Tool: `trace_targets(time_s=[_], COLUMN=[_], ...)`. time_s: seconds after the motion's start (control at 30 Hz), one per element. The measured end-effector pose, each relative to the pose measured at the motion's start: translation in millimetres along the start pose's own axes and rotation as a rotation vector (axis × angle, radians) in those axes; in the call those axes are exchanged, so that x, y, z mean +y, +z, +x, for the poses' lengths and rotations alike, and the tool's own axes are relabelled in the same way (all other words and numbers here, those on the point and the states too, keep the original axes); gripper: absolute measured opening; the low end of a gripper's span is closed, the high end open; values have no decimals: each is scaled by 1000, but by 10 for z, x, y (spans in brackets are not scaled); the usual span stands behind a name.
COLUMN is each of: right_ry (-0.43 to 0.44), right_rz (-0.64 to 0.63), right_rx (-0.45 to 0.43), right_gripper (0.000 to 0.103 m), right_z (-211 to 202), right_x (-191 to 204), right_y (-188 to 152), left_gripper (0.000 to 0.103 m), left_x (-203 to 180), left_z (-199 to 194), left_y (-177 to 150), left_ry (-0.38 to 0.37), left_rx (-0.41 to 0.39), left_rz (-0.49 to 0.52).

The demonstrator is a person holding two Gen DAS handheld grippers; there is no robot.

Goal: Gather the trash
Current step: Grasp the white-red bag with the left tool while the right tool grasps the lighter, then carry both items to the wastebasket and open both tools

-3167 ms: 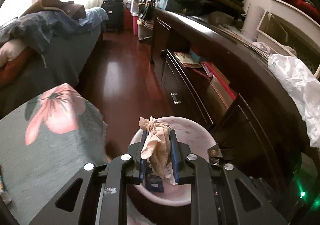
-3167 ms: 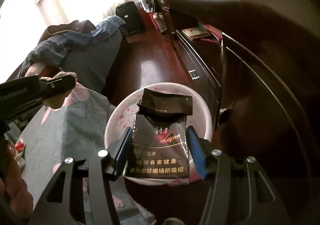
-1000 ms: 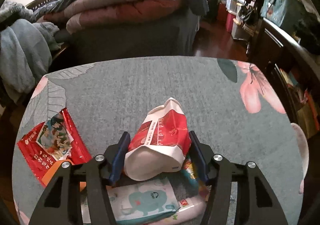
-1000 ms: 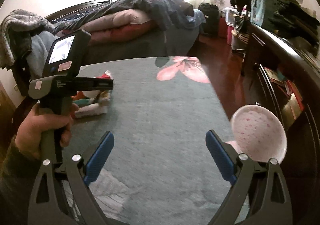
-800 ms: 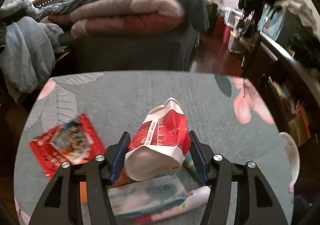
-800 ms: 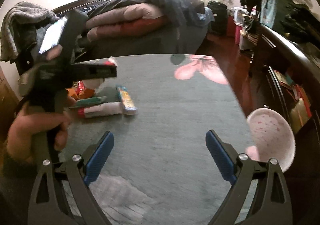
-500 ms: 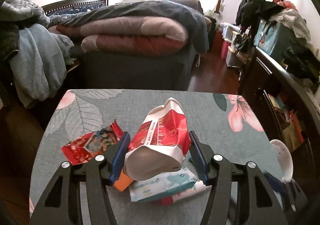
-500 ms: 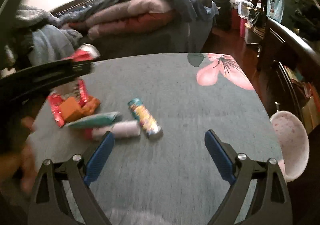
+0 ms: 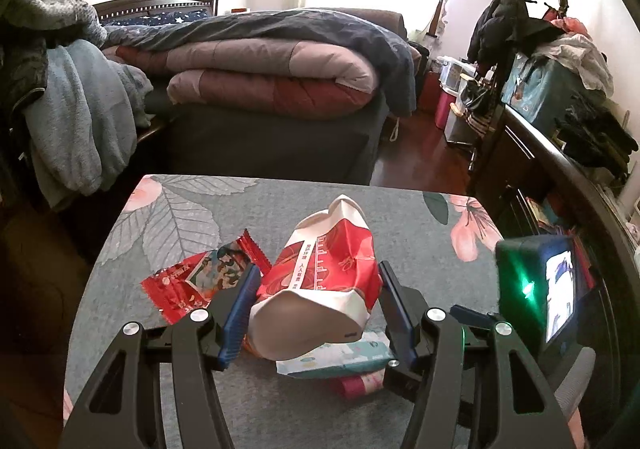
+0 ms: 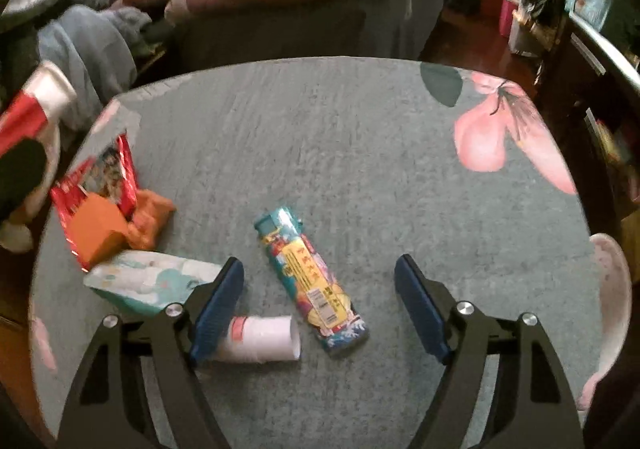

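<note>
My left gripper [image 9: 314,309] is shut on a red and white tissue pack [image 9: 320,289], held above the grey flowered table [image 9: 200,217]. Under it lie a red snack wrapper [image 9: 192,281] and a pale wipes pack [image 9: 336,359]. My right gripper [image 10: 320,301] is open and empty, low over the table [image 10: 360,129], its fingers either side of a teal printed snack pack [image 10: 310,281]. A white roll [image 10: 262,339], the wipes pack [image 10: 148,279], an orange box [image 10: 96,235] and the red wrapper [image 10: 96,177] lie to its left. The held tissue pack shows blurred at the far left edge [image 10: 28,109].
A pink bin [image 10: 612,305] stands off the table's right edge. A bed with folded quilts [image 9: 272,77] is behind the table. A dark dresser [image 9: 560,177] runs along the right. The right gripper's screen unit [image 9: 540,289] is beside my left gripper.
My left gripper has lifted and drawn back with the tissue pack. My right gripper has come down and forward over the teal snack pack, still open.
</note>
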State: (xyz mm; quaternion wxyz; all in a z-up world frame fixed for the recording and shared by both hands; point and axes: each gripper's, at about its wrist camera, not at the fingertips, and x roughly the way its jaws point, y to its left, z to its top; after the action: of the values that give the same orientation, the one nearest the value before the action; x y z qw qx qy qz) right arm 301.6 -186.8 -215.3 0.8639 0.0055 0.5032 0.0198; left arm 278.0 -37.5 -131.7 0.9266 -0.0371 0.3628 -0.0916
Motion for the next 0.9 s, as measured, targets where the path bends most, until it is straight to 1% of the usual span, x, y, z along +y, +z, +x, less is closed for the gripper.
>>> trace_targets(time_s=[0.03, 0.07, 0.13, 0.2, 0.23, 0.27, 0.3, 0.37, 0.67, 0.9], right_ry=[-14, -16, -12, -2, 5, 3, 1, 12, 58, 87], right_rz=[-9, -12, -15, -24, -30, -35, -40, -39, 46, 115], right_rx=[-5, -12, -26, -30, -30, -31, -33, -39, -77, -111], right_gripper=[78, 75, 64, 44, 38, 29, 24, 24, 24, 24], right_z=[1, -7, -29, -51, -63, -74, -87, -107, -370, -640], right_x=[16, 22, 29, 36, 43, 49, 53, 32, -259, -589], right_y=[-17, -28, -36, -41, -49, -53, -68, -97, -324, -597], left_gripper=[60, 60, 60, 60, 60, 60, 60, 60, 60, 59], left_x=[4, 4, -7, -12, -18, -16, -17, -20, -59, -227], left_z=[-6, -21, -43, -53, -61, -66, -75, -90, -191, -272], left_y=[1, 2, -7, -8, -10, -9, -13, -13, -46, -91], left_ry=[0, 0, 0, 2, 0, 0, 0, 2, 20, 19], left_rx=[-1, -6, -12, -14, -15, -16, -17, -19, -26, -29], left_rz=[-1, -3, -3, -1, -2, -3, -4, -6, -6, 12])
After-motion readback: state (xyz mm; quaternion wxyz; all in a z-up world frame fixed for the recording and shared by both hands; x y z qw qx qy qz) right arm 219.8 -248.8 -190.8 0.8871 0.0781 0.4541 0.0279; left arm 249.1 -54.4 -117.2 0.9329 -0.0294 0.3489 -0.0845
